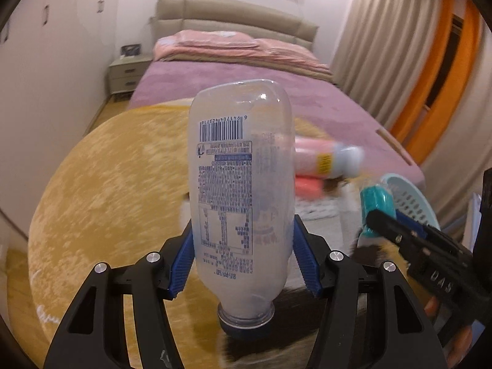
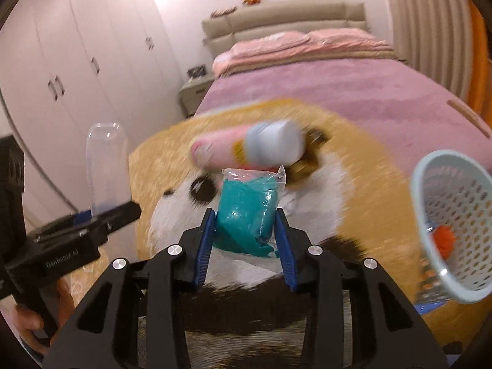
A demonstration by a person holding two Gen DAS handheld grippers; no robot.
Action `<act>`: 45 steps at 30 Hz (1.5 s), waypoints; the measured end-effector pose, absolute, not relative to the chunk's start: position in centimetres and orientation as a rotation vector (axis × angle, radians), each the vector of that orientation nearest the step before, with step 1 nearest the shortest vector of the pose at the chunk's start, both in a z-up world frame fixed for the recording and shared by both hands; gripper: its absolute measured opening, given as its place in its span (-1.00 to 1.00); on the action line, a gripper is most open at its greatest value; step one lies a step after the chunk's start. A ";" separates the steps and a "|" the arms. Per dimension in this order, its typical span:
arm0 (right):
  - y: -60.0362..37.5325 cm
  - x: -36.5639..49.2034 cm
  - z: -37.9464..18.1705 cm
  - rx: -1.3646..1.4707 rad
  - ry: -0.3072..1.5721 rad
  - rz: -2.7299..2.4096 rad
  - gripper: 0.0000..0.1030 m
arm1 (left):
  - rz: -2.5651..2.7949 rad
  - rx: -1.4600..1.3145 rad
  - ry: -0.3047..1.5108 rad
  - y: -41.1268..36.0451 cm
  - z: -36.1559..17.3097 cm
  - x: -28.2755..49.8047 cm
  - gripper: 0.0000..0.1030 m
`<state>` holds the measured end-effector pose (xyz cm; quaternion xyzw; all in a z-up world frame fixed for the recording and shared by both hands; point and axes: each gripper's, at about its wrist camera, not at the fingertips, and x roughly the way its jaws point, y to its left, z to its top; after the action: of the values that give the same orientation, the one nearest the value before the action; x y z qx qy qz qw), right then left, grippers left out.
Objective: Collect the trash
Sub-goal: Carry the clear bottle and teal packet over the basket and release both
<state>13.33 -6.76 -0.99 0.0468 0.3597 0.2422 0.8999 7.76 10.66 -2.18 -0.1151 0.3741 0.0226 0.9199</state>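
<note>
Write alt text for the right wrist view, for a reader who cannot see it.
The right gripper is shut on a teal packet in clear wrap, above a round animal-face rug. A blurred pink bottle with a pale cap lies beyond, a pale blue mesh basket sits right, and the left gripper holds a clear bottle at left.
</note>
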 end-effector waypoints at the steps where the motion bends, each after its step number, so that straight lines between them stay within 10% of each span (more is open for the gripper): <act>1: -7.7 13.5 -0.6 0.106 0.730 0.487 -0.31 | 0.021 -0.230 0.759 9.6 -1.6 8.1 0.10; 39: -34.4 20.4 -5.5 0.409 0.798 -0.057 -0.31 | -0.510 -0.095 0.884 -18.2 -4.8 23.3 0.11; 45: -36.2 21.0 -6.7 0.459 0.826 -0.043 -0.15 | -0.500 -0.057 0.845 -18.9 -4.2 23.2 0.43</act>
<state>20.97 -36.23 -6.75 0.2209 0.3976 -0.0208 0.8903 23.23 -18.90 -4.18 -0.0273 0.4056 -0.2401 0.8816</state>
